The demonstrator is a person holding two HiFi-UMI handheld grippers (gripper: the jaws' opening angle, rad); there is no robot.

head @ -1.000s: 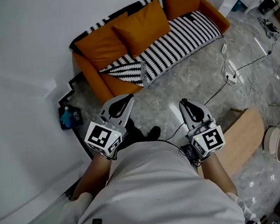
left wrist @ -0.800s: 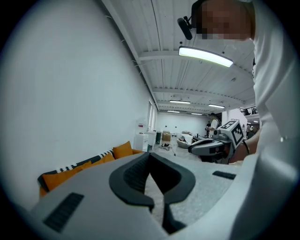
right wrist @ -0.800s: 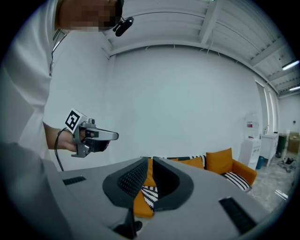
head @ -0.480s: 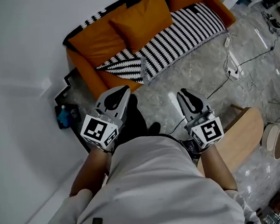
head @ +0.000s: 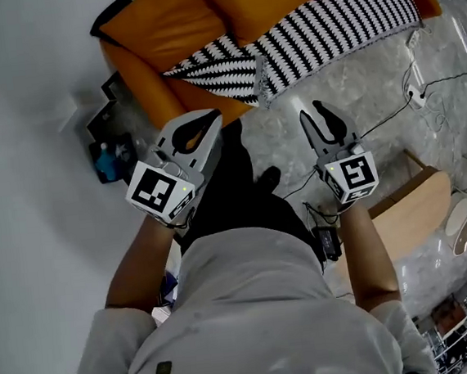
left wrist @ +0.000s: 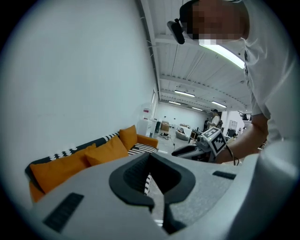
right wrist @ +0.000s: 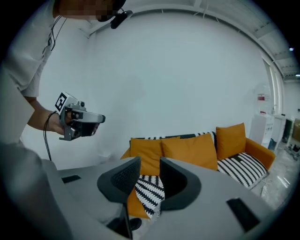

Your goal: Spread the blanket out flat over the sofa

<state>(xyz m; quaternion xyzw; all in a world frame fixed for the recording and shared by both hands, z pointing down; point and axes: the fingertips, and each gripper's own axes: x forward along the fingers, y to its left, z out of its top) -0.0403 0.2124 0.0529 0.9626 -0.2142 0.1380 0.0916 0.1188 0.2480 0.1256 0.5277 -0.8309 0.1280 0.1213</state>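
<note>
**A:** Where do things stand with the sofa (head: 137, 76)?

**B:** It's ahead of us against the white wall (head: 13, 121), orange, with orange cushions (head: 170, 20) leaning on its back. The blanket (head: 325, 25), black-and-white striped, lies along the seat and hangs a little over the front edge. At the end nearest us it's doubled over itself in a rumpled flap (head: 218, 68), so we judge it isn't flat yet. Both our grippers are well apart from it, over the grey floor (head: 349, 105).

**A:** How do we expect it to handle?

**B:** Soft and limp, we'd guess: a knit that sags and drags rather than slides, and light enough for two pinches. It won't keep a shape, so a single grip would only bunch it. We'd take the flap by its hem, one gripper at each corner, and draw them apart so the cloth stays taut as we lay it down.

**A:** And our hands?

**B:** Our left forearm (head: 138, 261) and right forearm (head: 363, 252) reach forward on either side of our body, with the grippers aimed at the sofa and tipped slightly down. The left gripper (head: 211, 120) has its jaws closed tip to tip with nothing in them. The right gripper (head: 310, 110) has just been opening its jaws. They stand apart with nothing between them, and only the striped cloth shows far beyond.

**A:** So what comes first?

**B:** We'd say the left one needs to open too before we reach the hem.
</note>
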